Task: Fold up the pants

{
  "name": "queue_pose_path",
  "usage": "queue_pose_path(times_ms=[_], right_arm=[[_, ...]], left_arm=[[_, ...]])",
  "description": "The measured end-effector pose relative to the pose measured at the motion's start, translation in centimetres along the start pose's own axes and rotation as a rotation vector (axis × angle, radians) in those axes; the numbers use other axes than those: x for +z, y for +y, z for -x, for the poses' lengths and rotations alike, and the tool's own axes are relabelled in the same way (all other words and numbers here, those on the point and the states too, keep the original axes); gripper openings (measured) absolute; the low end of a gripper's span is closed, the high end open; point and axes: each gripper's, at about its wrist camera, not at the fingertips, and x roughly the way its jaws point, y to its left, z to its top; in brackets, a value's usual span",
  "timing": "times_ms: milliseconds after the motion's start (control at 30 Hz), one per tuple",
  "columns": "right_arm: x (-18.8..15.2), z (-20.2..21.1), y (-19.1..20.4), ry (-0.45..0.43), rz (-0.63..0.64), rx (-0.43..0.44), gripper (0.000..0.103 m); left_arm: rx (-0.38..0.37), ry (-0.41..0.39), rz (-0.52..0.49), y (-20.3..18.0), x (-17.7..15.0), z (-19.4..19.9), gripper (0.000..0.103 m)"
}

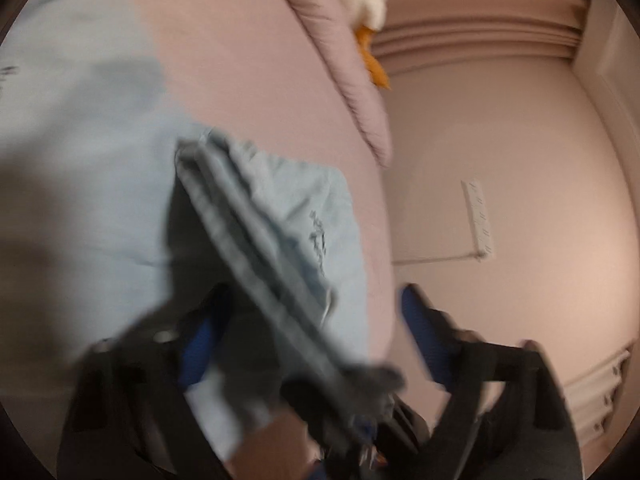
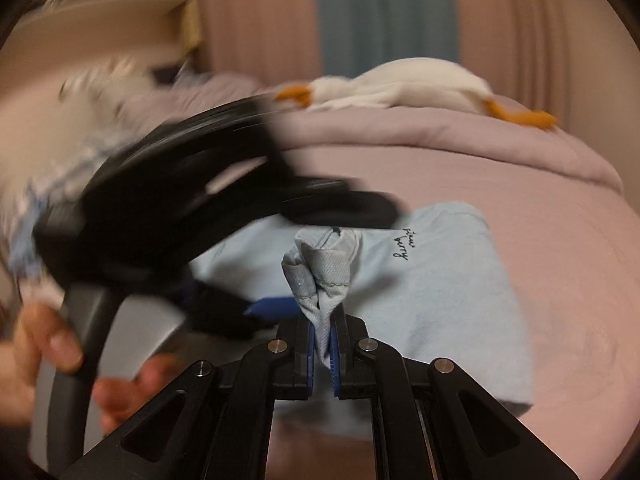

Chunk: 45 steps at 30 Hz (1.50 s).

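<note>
Light blue pants [image 1: 100, 200] lie on a pink bed [image 1: 240, 60]; black script is stitched near one corner. In the right wrist view my right gripper [image 2: 324, 344] is shut on a bunched fold of the pants [image 2: 440, 280], which stands up from its blue pads. My left gripper [image 2: 348, 258] comes in blurred from the left, one finger above the bunch and one blue-padded finger [image 2: 272, 306] beside it. In the left wrist view the lifted fold [image 1: 248, 224] runs diagonally between the left gripper's [image 1: 312, 320] wide-apart fingers, which do not press on it. A hand [image 2: 48, 340] holds its handle.
A white plush goose [image 2: 400, 88] with orange feet lies on a rolled pink quilt [image 2: 440, 140] at the far side of the bed. Beyond the bed's right edge is pale floor with a white power strip [image 1: 478, 220]. Pink and blue curtains [image 2: 384, 16] hang behind.
</note>
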Motion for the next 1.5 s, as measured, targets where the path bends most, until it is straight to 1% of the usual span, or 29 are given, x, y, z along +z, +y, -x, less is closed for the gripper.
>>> queue_pose_path(times_ms=[33, 67, 133, 267, 333, 367, 400, 433, 467, 500, 567, 600, 667, 700, 767, 800, 833, 867, 933, 967, 1000, 1067, 1100, 1133, 1167, 1200, 1267, 1367, 1500], right_arm=[[-0.3, -0.2, 0.8, 0.014, 0.034, -0.008, 0.008], [-0.8, 0.0, 1.5, 0.026, 0.067, -0.016, 0.008], [-0.4, 0.0, 2.6, 0.023, 0.120, -0.035, 0.008], [1.0, 0.4, 3.3, -0.015, 0.126, 0.000, 0.008], [1.6, -0.1, 4.1, -0.016, 0.143, 0.025, 0.008], [1.8, -1.2, 5.0, -0.006, 0.154, 0.033, 0.008], [1.7, -1.8, 5.4, 0.013, 0.165, 0.041, 0.012], [1.2, -2.5, 5.9, 0.052, 0.172, 0.064, 0.019], [0.7, -3.2, 6.2, 0.093, 0.155, 0.101, 0.034], [0.3, -3.6, 6.3, 0.119, 0.130, 0.140, 0.043], [-0.5, -3.7, 6.0, 0.158, 0.063, 0.256, 0.044], [-0.6, -3.2, 5.7, 0.156, 0.044, 0.279, 0.044], [-0.4, -1.9, 3.9, 0.153, -0.028, 0.345, 0.044], [0.1, -1.0, 2.4, 0.130, -0.080, 0.370, 0.044], [1.0, 0.4, -0.4, 0.092, -0.149, 0.356, 0.044], [1.6, 0.9, -2.0, 0.074, -0.177, 0.320, 0.044], [2.1, 1.2, -3.0, 0.071, -0.185, 0.274, 0.044], [2.6, 1.2, -4.2, 0.073, -0.171, 0.184, 0.042], [3.0, 0.4, -5.6, 0.109, -0.122, 0.036, 0.033], [2.9, -0.4, -6.4, 0.135, -0.107, -0.014, 0.028], [2.7, -1.2, -6.9, 0.166, -0.102, -0.035, 0.027], [1.5, -3.5, -7.4, 0.256, -0.101, -0.050, 0.027], [0.6, -4.9, -7.5, 0.321, -0.092, -0.054, 0.027], [0.0, -5.6, -7.5, 0.352, -0.076, -0.056, 0.027], [-0.4, -5.2, -6.9, 0.336, -0.044, -0.065, 0.027], [-0.2, -5.0, -6.7, 0.340, -0.022, -0.073, 0.027], [0.5, -4.5, -6.3, 0.329, -0.008, -0.078, 0.027], [1.7, -3.8, -4.3, 0.267, 0.068, 0.008, 0.027], [3.3, -6.9, -1.9, 0.265, 0.151, 0.113, 0.016]], left_arm=[[0.018, -0.003, -0.007, 0.2, 0.2, 0.3, 0.031], [0.040, -0.013, -0.018, 0.3, 0.4, 1.0, 0.017], [0.048, -0.051, -0.055, 0.0, 0.8, 2.4, 0.011], [0.071, -0.115, -0.164, -1.3, 0.8, 5.5, 0.010], [0.128, -0.118, -0.205, -1.4, 1.0, 6.7, 0.011], [0.175, -0.112, -0.206, -0.8, 1.4, 6.5, 0.013], [0.233, -0.120, -0.205, -0.3, 1.5, 6.7, 0.016], [0.283, -0.128, -0.207, 0.3, 1.6, 6.9, 0.025], [0.333, -0.141, -0.210, 1.1, 1.6, 7.5, 0.035], [0.383, -0.162, -0.200, 1.9, 1.7, 8.3, 0.036], [0.386, -0.188, -0.169, 2.9, 1.8, 9.8, 0.036], [0.407, -0.208, -0.170, 3.0, 1.9, 10.8, 0.036], [0.418, -0.225, -0.211, 2.5, 1.7, 12.0, 0.036], [0.421, -0.228, -0.234, 1.9, 1.7, 12.2, 0.036], [0.393, -0.221, -0.306, 0.2, 1.1, 12.1, 0.036], [0.373, -0.210, -0.340, -0.8, 0.8, 11.2, 0.036], [0.348, -0.192, -0.370, -1.8, 0.5, 10.4, 0.036], [0.313, -0.167, -0.396, -2.7, 0.1, 9.4, 0.036], [0.264, -0.117, -0.430, -3.7, -0.8, 7.5, 0.036], [0.263, -0.085, -0.452, -4.2, -1.3, 5.8, 0.035], [0.276, -0.061, -0.472, -4.4, -1.6, 4.4, 0.034], [0.351, -0.030, -0.498, -3.6, -2.0, 2.5, 0.034], [0.407, -0.020, -0.495, -2.8, -2.0, 1.9, 0.034], [0.465, -0.010, -0.477, -1.7, -2.1, 1.7, 0.028], [0.486, -0.013, -0.456, -0.6, -2.1, 2.1, 0.004], [0.500, -0.049, -0.439, 0.5, -2.0, 3.4, 0.002], [0.470, -0.073, -0.400, 1.7, -1.6, 5.1, 0.003], [0.447, -0.095, -0.392, 2.2, -1.8, 6.4, 0.003], [0.462, -0.114, -0.388, 2.0, -2.7, 6.4, 0.003]])
